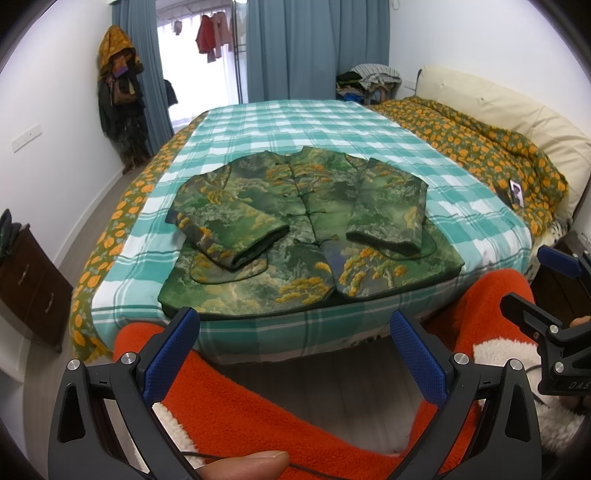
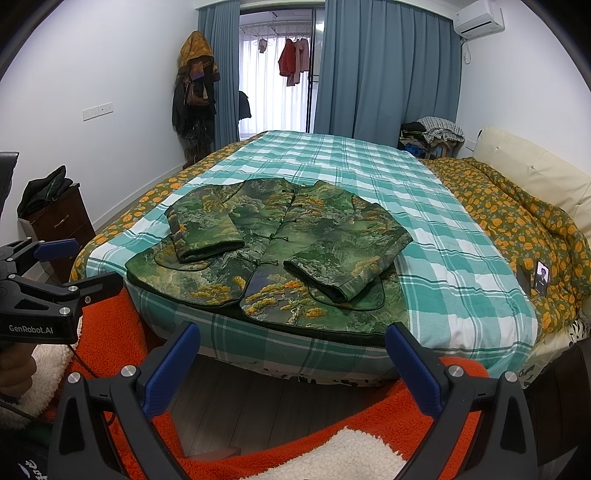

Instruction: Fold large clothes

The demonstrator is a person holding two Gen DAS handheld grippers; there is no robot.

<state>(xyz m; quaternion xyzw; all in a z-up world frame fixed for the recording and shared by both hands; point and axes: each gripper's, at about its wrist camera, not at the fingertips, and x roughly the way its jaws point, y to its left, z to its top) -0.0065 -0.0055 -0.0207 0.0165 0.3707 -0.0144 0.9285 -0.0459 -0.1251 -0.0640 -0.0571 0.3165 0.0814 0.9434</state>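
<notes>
A: Where's the jacket?
B: One, flat at the near edge of the bed, both sleeves crossed inward.
A: Grippers?
B: Two. Left gripper and right gripper both spread, empty, hovering short of the hem.
A: Risk?
B: Thick padding (likely springy): the sleeves may slide off when it's folded.

Home bedroom: bed under checked blanket, cream headboard, blue curtains, wall air conditioner, coat rack, laundry hanging beyond the glass door
</notes>
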